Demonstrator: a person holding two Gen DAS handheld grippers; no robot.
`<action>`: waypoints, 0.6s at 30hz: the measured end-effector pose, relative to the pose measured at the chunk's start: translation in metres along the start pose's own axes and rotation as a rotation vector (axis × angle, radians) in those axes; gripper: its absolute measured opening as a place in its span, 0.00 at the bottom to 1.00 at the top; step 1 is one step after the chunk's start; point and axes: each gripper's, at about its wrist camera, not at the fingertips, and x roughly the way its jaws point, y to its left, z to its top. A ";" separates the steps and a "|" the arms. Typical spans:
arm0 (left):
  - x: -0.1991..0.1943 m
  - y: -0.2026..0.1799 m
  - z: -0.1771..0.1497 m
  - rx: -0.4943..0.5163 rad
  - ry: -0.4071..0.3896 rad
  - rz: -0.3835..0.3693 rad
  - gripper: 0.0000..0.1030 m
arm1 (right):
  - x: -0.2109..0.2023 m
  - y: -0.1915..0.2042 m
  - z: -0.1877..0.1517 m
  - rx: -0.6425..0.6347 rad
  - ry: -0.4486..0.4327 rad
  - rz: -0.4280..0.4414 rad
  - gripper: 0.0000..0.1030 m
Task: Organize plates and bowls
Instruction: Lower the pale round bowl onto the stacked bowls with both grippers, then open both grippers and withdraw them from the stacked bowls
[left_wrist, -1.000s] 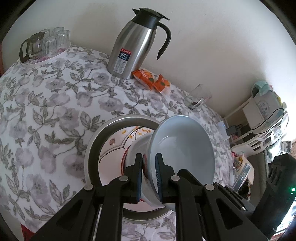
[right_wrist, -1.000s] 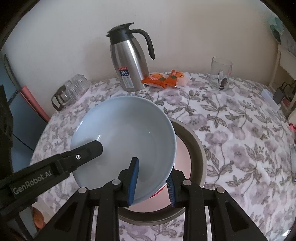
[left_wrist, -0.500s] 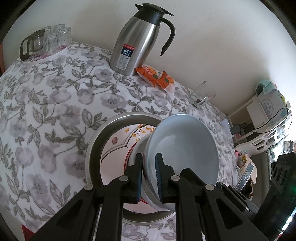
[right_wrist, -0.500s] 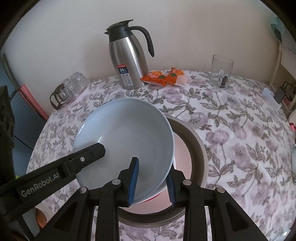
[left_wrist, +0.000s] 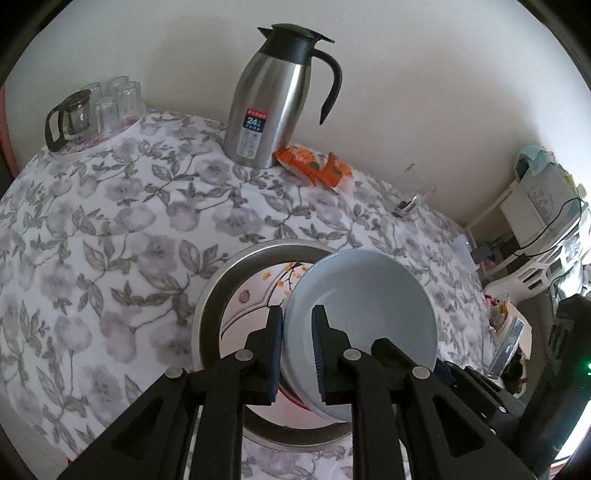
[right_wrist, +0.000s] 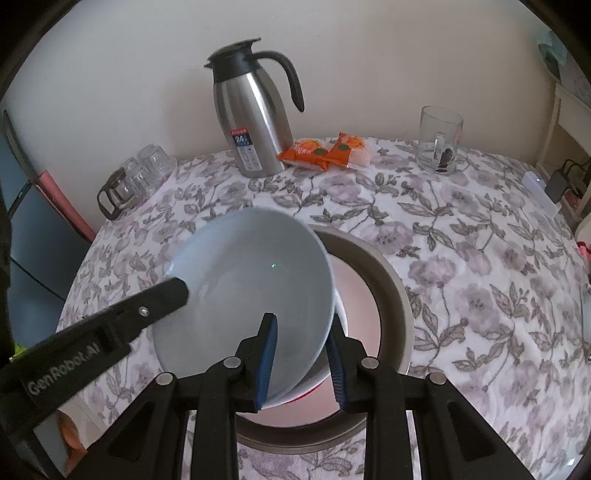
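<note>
A pale blue bowl (left_wrist: 364, 314) is held tilted over a round metal tray (left_wrist: 210, 295) that carries a white plate with a flower pattern (left_wrist: 255, 299). My left gripper (left_wrist: 297, 350) is shut on the bowl's left rim. My right gripper (right_wrist: 301, 354) is shut on the bowl's right rim; the bowl (right_wrist: 251, 291) fills the middle of the right wrist view, above the tray (right_wrist: 391, 291). A white bowl with a red foot (right_wrist: 314, 384) peeks out under it. The left gripper's finger (right_wrist: 162, 295) shows at the bowl's left edge.
The table has a floral cloth (left_wrist: 110, 229). At the back stand a steel thermos jug (left_wrist: 273, 99), orange snack packets (left_wrist: 317, 166), a glass mug (right_wrist: 439, 138) and a glass teapot with upturned glasses (left_wrist: 92, 110). Shelves and cables (left_wrist: 546, 229) stand at the right.
Both grippers have drawn back and up a little with the bowl; the bowl has come lower and nearer the tray, less steeply tilted. Both grips are unchanged.
</note>
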 end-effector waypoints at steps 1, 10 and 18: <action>0.000 0.001 0.000 -0.002 0.002 -0.003 0.17 | 0.000 -0.001 0.000 0.003 -0.001 0.002 0.28; 0.007 0.000 -0.003 0.002 0.010 0.012 0.17 | -0.005 -0.005 0.002 0.027 -0.012 0.033 0.30; 0.005 0.000 -0.002 0.007 -0.004 0.011 0.17 | -0.024 -0.017 0.007 0.057 -0.079 0.009 0.32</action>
